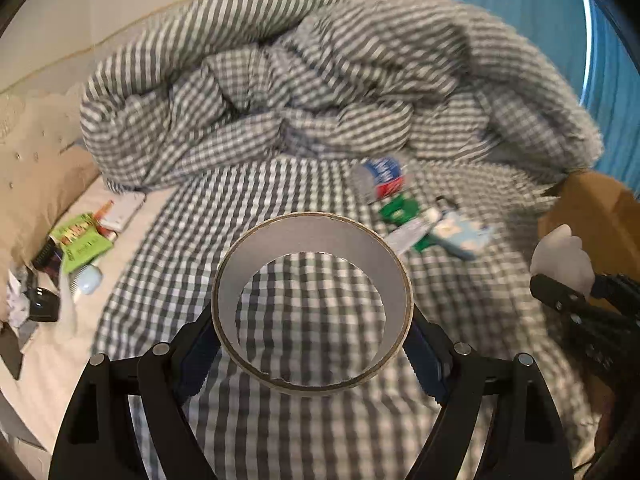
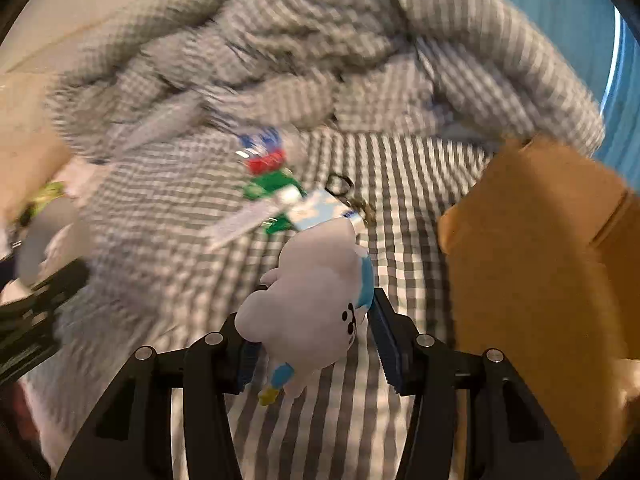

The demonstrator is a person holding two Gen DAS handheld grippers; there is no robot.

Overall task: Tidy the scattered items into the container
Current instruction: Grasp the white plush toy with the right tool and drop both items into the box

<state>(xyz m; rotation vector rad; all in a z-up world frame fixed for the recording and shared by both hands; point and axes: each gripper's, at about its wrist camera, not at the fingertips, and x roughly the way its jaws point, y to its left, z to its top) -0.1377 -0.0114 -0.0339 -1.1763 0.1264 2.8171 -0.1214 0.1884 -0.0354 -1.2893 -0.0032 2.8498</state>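
My left gripper (image 1: 312, 344) is shut on a brown tape roll (image 1: 312, 236), its blue pads pressing the roll's two sides above the checked bedsheet (image 1: 280, 200). The white plush toy (image 2: 316, 280) with blue trim sits squeezed between the pads of my right gripper (image 2: 316, 340), lifted off the bed. In the left wrist view, that right gripper (image 1: 580, 308) and the plush toy (image 1: 560, 258) appear at the right edge. An open cardboard box (image 2: 540, 240) stands just right of the plush. Loose items lie mid-bed: a blue-red packet (image 1: 382, 176), a green packet (image 1: 396, 208), a light blue card (image 2: 316, 208).
A rumpled checked duvet (image 1: 300, 80) fills the back of the bed. At the left edge lies another heap: green packets (image 1: 80, 240), a small white box (image 1: 124, 208), a black item (image 1: 44, 304). A blue curtain (image 1: 540, 8) hangs at the far right. A key ring (image 2: 340, 184) lies near the card.
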